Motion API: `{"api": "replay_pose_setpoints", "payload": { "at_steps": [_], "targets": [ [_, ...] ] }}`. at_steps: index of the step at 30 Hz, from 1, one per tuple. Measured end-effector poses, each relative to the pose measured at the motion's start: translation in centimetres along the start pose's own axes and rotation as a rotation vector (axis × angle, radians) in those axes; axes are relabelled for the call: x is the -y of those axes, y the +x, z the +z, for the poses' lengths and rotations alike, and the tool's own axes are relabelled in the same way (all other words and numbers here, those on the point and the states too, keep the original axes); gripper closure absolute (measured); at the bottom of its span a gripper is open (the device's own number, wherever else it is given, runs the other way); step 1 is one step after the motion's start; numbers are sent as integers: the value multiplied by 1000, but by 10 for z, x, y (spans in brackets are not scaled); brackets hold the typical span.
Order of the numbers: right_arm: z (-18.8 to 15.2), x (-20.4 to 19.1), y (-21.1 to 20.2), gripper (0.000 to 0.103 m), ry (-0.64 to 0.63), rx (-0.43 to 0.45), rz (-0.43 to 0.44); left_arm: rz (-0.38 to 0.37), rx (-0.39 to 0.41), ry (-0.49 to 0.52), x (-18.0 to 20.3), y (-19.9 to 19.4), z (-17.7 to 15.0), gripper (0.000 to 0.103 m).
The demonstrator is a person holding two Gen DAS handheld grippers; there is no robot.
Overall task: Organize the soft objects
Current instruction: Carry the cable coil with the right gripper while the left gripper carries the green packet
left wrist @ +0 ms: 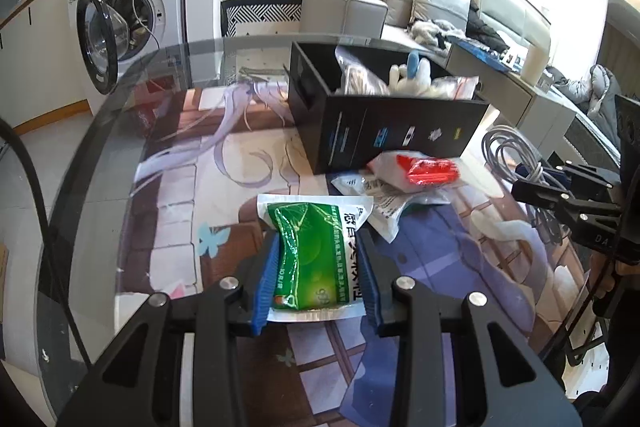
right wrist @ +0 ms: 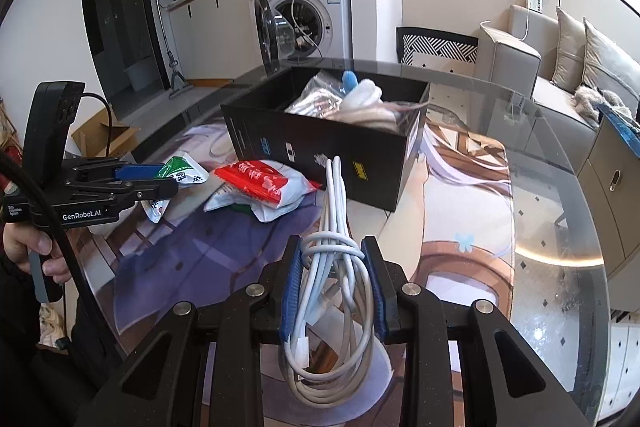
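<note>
My left gripper (left wrist: 318,243) is shut on a green and white packet (left wrist: 312,259), held above the printed mat; the right wrist view shows it at the left (right wrist: 168,179). My right gripper (right wrist: 330,251) is shut on a coiled white cable (right wrist: 332,287), held above the mat in front of the black box (right wrist: 320,143). The box (left wrist: 384,127) holds a plastic bag, a white plush and other soft items. A red and white packet (left wrist: 424,171) lies on other packets just in front of the box, also in the right wrist view (right wrist: 260,183).
The glass table (right wrist: 560,227) carries a printed mat (left wrist: 224,187). An open washing machine (left wrist: 120,27) and a sofa (left wrist: 400,7) stand beyond the table. The table's rim curves close at left and right.
</note>
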State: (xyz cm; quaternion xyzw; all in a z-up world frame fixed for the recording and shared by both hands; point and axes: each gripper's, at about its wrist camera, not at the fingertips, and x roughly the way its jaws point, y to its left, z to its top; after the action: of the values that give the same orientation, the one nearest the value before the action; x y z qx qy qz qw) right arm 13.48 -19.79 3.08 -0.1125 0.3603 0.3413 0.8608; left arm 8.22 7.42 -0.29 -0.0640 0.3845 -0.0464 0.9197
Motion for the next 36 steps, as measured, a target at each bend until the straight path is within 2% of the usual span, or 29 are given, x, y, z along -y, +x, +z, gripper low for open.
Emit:
{"api": "replay_pose_setpoints", "payload": {
  "at_steps": [17, 27, 36],
  "targets": [
    [32, 0, -27, 74, 22, 112, 0, -13, 133, -1, 9, -29, 37, 67],
    [57, 5, -32, 74, 41, 164, -15, -23, 178, 9, 19, -21, 73, 67],
    [81, 17, -25, 74, 64, 193, -14, -21, 186, 10, 27, -3, 96, 67]
  ]
}}
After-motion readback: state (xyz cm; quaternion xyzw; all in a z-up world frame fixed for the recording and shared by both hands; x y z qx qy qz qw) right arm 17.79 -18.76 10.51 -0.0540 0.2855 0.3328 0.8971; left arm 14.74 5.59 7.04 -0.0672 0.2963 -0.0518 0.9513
